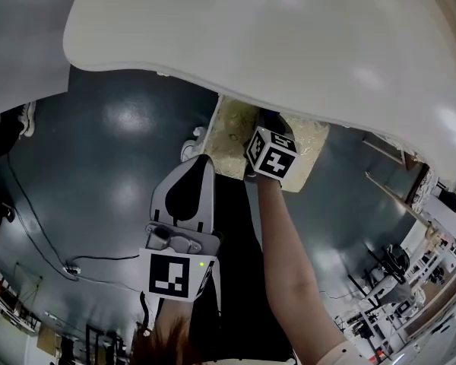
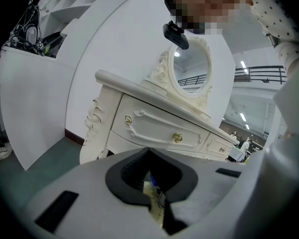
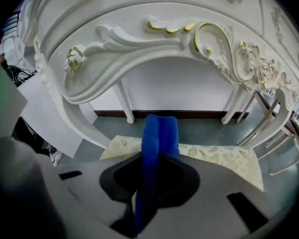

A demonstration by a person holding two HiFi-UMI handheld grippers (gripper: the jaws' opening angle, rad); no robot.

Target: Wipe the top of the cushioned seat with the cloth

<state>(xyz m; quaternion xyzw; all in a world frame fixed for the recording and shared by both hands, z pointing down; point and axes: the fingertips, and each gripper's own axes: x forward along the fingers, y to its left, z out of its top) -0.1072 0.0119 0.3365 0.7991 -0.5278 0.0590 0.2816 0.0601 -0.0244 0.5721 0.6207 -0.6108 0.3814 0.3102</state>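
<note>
The head view looks steeply down from above the dressing table (image 1: 289,44), past its curved edge to the cushioned seat (image 1: 232,139) and the dark floor (image 1: 99,150) below. The right gripper view sits low and close over that seat, facing forward under the table's carved apron (image 3: 154,39) toward the wall (image 3: 179,91). The left gripper view stands farther back, tilted up at the drawers (image 2: 159,128) and mirror (image 2: 189,68). All three share the table; the head and right gripper views share the seat.
</note>
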